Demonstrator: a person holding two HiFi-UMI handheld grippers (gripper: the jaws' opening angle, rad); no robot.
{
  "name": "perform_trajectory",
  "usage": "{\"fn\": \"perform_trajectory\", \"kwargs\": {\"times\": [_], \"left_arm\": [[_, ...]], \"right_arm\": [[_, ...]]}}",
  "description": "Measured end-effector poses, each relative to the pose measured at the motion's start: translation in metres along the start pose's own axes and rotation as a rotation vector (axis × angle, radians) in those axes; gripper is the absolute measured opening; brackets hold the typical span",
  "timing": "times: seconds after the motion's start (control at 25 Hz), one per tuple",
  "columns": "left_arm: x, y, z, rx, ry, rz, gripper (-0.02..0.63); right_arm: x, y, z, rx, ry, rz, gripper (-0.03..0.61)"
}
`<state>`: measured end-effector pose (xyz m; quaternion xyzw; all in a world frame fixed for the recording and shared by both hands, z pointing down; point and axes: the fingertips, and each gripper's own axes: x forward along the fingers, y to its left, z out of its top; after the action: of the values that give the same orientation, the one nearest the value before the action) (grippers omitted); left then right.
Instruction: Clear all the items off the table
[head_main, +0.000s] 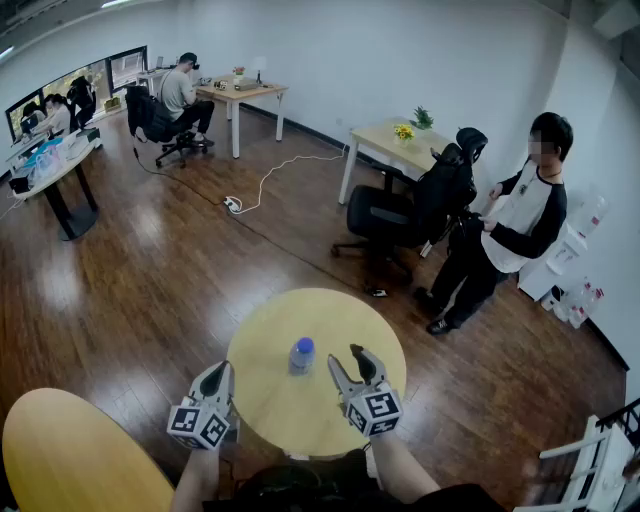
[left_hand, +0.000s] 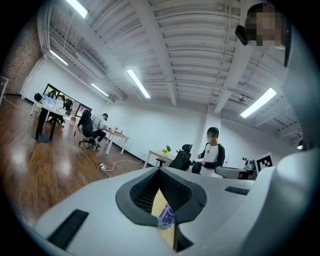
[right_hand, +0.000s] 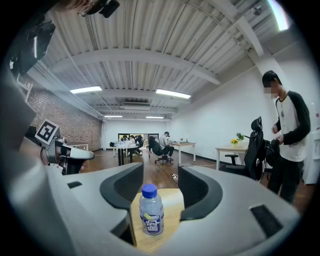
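A clear water bottle (head_main: 301, 355) with a blue cap and a blue label stands upright near the middle of the small round yellow table (head_main: 330, 320). My right gripper (head_main: 348, 358) hovers over the table just right of the bottle, open and holding nothing. In the right gripper view the bottle (right_hand: 150, 216) shows in the gap of that gripper (right_hand: 160, 172), ahead of the pads and untouched. My left gripper (head_main: 220, 370) is at the table's left edge, its jaws together and empty. In the left gripper view the bottle (left_hand: 167, 216) peeks through the narrow slit below the closed tips of that gripper (left_hand: 160, 172).
A second round yellow table (head_main: 70, 450) lies at the lower left. Beyond the table a person (head_main: 505, 230) stands by a black office chair (head_main: 410, 205) and a desk with flowers (head_main: 395, 145). A white frame (head_main: 590, 465) stands at the lower right.
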<state>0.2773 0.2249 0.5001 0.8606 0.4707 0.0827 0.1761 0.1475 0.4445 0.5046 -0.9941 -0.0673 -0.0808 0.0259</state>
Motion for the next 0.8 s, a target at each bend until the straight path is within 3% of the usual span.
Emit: {"fn": "perform_trajectory", "kwargs": {"times": [0.24, 0.32, 0.44, 0.6, 0.8], "left_arm": [[0.032, 0.004, 0.000, 0.028, 0.002, 0.009, 0.000], [0.036, 0.005, -0.005, 0.042, 0.016, 0.013, 0.000], [0.038, 0.006, -0.011, 0.040, 0.055, 0.017, 0.000], [0.040, 0.010, -0.031, 0.020, 0.116, 0.034, 0.000], [0.036, 0.018, -0.057, -0.020, 0.191, 0.089, 0.000]], "right_arm": [[0.028, -0.014, -0.013, 0.005, 0.044, 0.030, 0.235], [0.036, -0.011, -0.026, 0.015, 0.081, 0.057, 0.276], [0.046, -0.002, -0.043, 0.017, 0.135, 0.097, 0.284], [0.063, 0.009, -0.070, 0.023, 0.190, 0.142, 0.348], [0.079, 0.018, -0.102, 0.038, 0.260, 0.150, 0.383]]}}
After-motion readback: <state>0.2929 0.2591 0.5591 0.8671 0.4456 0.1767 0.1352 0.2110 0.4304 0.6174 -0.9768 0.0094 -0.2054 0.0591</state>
